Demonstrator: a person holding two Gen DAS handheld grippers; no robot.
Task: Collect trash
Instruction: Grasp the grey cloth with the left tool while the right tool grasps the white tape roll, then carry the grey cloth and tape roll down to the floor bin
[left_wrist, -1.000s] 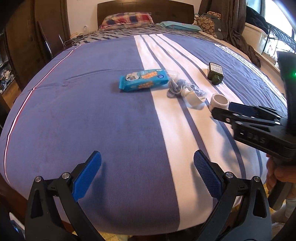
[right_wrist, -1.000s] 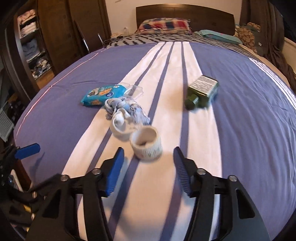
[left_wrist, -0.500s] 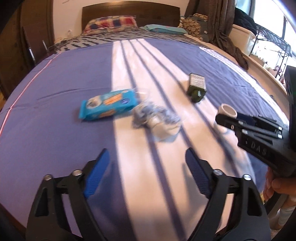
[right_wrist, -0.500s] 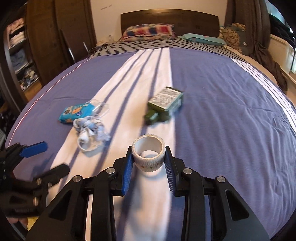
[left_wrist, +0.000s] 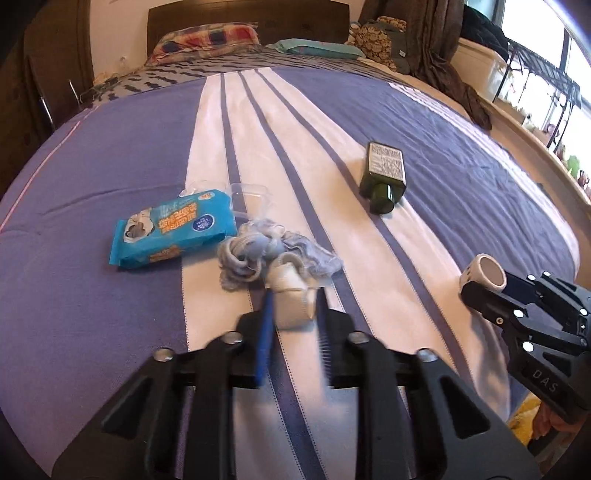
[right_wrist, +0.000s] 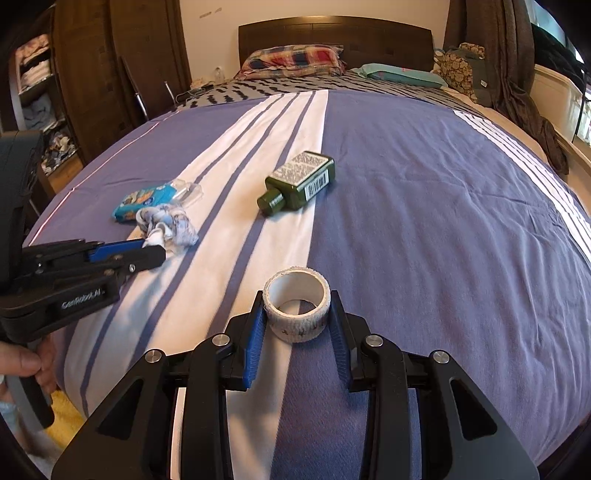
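1. Right hand-held gripper (right_wrist: 297, 325), lower centre, clamped on white cardboard tape roll (right_wrist: 296, 308); roll now lifted off the bed.
2. Left hand-held gripper (left_wrist: 293, 314) just closed, pads pinching white-blue crumpled sock bundle (left_wrist: 280, 258).
3. Blue wipes packet (left_wrist: 173, 230), dark green bottle (left_wrist: 384, 177) remain on striped purple bed (left_wrist: 92, 314), mid-frame.

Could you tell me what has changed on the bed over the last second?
The right gripper closed on the tape roll. The left gripper moved up to the crumpled socks and its jaws have just been closing around their white end. The wipes pack and green bottle lie where they were.
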